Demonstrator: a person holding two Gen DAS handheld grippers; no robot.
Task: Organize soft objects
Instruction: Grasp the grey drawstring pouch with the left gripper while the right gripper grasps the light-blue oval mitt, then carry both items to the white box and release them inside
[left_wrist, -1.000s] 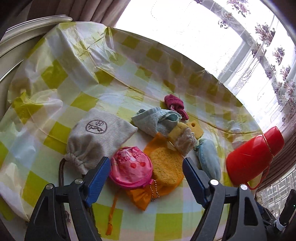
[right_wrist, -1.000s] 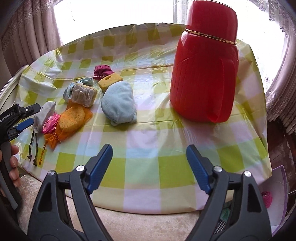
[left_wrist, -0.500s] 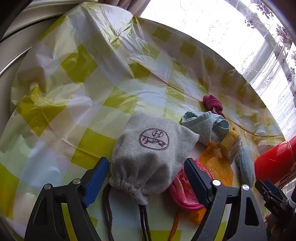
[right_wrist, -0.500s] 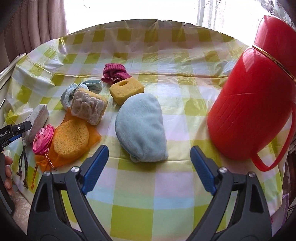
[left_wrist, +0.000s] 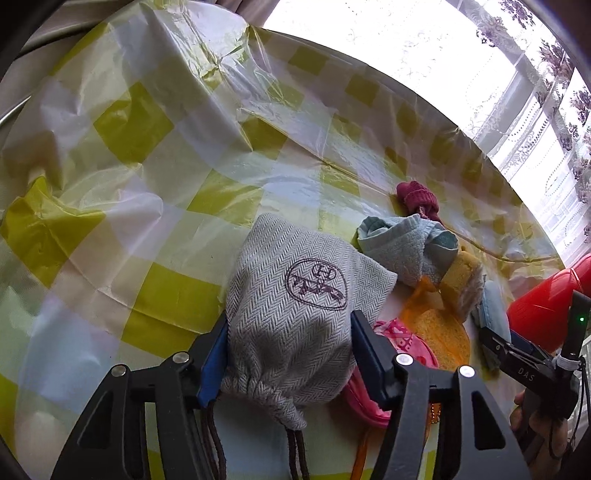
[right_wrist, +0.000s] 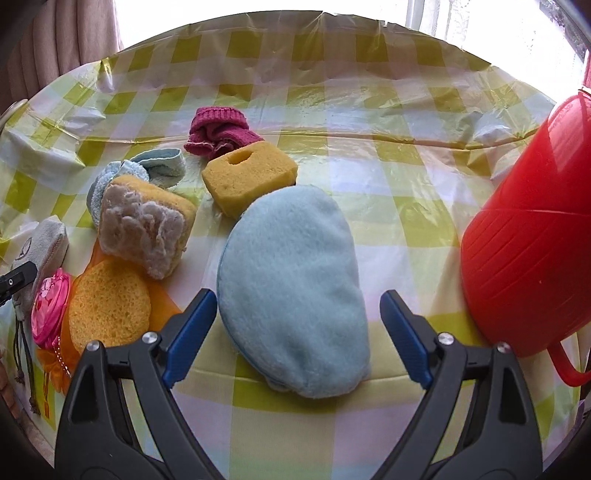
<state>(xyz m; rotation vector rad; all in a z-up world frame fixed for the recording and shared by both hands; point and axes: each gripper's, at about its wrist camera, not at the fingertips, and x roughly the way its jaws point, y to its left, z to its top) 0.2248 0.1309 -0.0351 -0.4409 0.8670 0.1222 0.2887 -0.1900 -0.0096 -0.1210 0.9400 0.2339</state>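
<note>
My left tool (left_wrist: 286, 356) has just been closing, pads now pinching grey drawstring pouch (left_wrist: 295, 314) near counter's near edge. My right tool (right_wrist: 295, 334) wide, straddling blue mitt (right_wrist: 295, 288) without touching it. Risks: pouch cords (left_wrist: 295, 458) dangle, may snag pink purse (left_wrist: 399, 341) just beside; loose cloth could slip from my grip. Farther in: sponges (right_wrist: 249, 177), maroon sock (right_wrist: 218, 129). Red jug (right_wrist: 528, 229) at right edge, easy to knock.
</note>
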